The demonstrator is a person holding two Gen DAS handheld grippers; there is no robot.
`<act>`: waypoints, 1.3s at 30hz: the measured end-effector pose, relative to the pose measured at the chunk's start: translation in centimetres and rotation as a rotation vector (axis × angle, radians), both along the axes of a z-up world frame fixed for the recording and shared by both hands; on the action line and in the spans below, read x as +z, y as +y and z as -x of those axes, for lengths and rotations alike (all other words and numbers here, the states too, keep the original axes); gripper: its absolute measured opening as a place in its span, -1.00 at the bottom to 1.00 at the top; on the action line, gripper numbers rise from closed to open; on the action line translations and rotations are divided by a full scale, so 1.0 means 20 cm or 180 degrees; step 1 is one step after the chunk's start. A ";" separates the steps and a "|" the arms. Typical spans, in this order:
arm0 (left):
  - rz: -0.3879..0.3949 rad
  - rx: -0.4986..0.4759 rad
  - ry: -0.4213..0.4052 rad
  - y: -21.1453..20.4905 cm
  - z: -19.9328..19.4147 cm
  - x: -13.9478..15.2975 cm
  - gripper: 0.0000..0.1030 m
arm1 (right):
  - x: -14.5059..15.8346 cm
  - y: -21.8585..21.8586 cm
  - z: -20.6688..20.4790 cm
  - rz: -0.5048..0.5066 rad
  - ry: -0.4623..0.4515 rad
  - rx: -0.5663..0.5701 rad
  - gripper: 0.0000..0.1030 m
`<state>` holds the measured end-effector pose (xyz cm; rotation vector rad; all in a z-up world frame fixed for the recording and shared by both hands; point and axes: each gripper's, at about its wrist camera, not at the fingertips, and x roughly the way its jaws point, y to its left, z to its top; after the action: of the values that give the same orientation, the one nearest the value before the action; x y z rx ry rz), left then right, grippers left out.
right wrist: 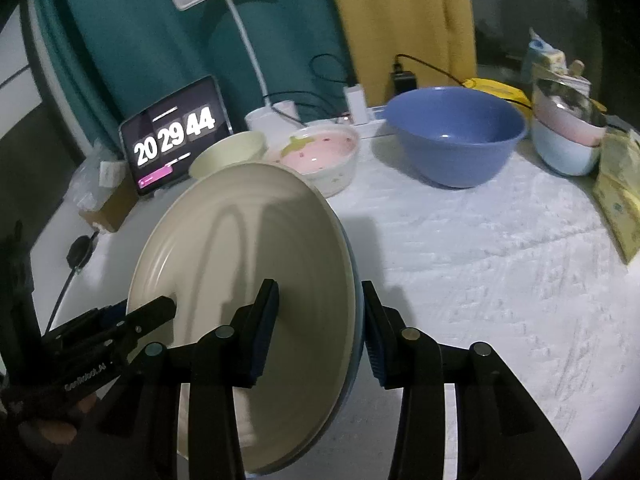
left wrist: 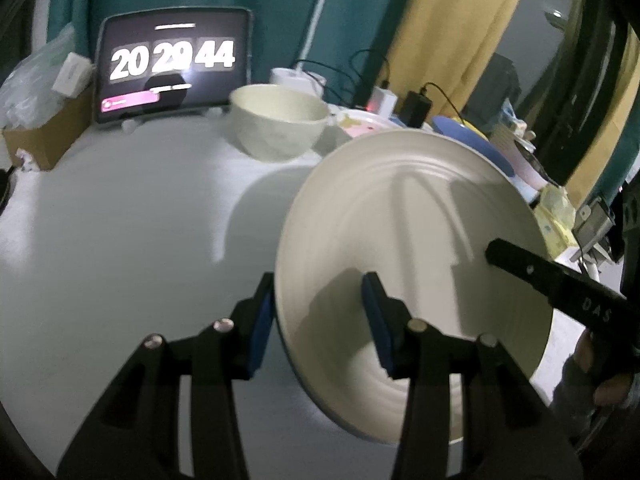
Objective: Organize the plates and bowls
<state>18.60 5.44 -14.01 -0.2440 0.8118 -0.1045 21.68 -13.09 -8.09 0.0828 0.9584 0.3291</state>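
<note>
Observed: a cream plate is carried clear of the white-covered table, gripped at opposite edges by both tools. In the left wrist view it fills the lower right of the frame; in the right wrist view, the lower left.

Left gripper: jaws partly closed, astride the plate's near rim, one blue pad under the rim and one on the upper face. Clamped on the plate.

Right gripper: same arrangement on the opposite rim, partly closed and grasping the plate. Its black finger also shows at the right of the left wrist view.

Surroundings: a cream bowl stands at upper centre, beside a pink strawberry dish. A blue bowl sits at upper right, with stacked pastel bowls further right.

Assessment: the step appears to be moving the plate to its place. Recommend keeping both grips level and moving together, so that neither rim twists out of its pads, and setting down flat, clear of the cream bowl.
</note>
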 end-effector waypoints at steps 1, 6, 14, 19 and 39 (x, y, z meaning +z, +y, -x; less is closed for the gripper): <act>0.0001 0.0021 0.0003 0.02 0.00 0.00 -0.14 | 0.00 0.02 0.00 0.0001 0.0000 0.0020 -0.17; 0.0020 0.0112 0.0039 0.11 0.01 -0.03 -0.14 | -0.02 0.11 -0.03 -0.0006 0.0056 0.0091 -0.17; 0.0008 0.0232 0.0070 0.24 -0.01 -0.05 -0.14 | -0.06 0.25 -0.07 -0.0029 0.0124 0.0188 -0.17; -0.0001 0.0296 0.0101 0.30 -0.03 -0.08 -0.14 | -0.10 0.34 -0.11 -0.0025 0.0168 0.0245 -0.17; -0.0109 0.0512 0.0261 0.47 -0.10 -0.18 -0.14 | -0.24 0.55 -0.25 -0.0034 0.0408 0.0420 -0.17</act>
<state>20.59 14.90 -17.69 -0.2816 0.8717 0.0709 26.67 -2.09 -12.87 0.0509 1.0919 0.4546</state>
